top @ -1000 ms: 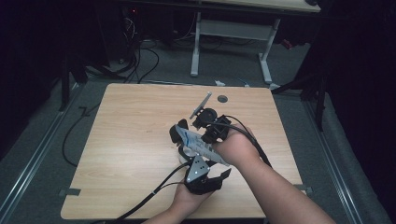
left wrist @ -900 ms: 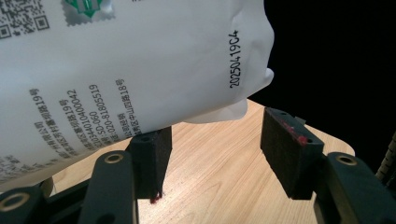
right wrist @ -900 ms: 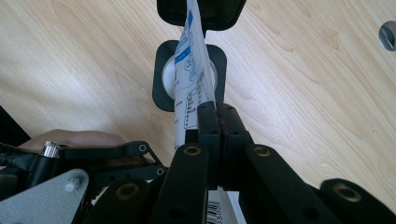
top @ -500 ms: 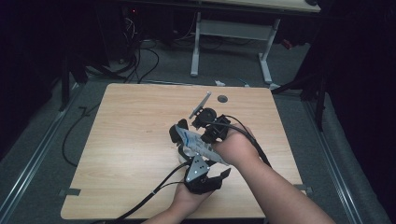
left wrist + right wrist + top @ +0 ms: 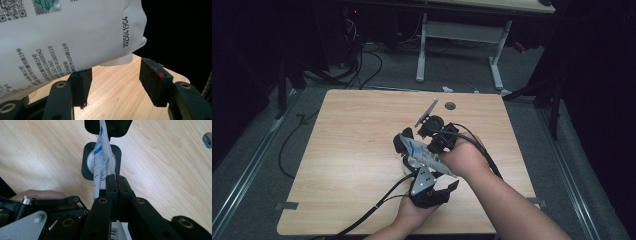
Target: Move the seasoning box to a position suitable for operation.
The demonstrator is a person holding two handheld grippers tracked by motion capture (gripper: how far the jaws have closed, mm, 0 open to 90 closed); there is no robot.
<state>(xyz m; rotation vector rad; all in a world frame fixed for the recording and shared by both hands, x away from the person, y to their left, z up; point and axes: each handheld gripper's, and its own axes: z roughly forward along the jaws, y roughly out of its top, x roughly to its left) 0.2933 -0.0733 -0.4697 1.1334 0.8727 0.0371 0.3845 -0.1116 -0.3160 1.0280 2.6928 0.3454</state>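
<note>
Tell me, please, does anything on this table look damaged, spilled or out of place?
Nothing stands out. The right gripper is shut on a white printed pouch, the left gripper is open beneath it, and the wooden table shows no spill.

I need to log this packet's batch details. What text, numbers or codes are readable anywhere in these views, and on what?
"2025041904", as best it reads, printed sideways on the white packet, near its edge.
"SD-060" and "020-81805519", partly legible, lower on the same packet.
A QR code and a green and silver mark sit at its top left; the Chinese lines beside the numbers are too small to read.
Blue panel and barcode on the packet in the right gripper view: too blurred.
</note>
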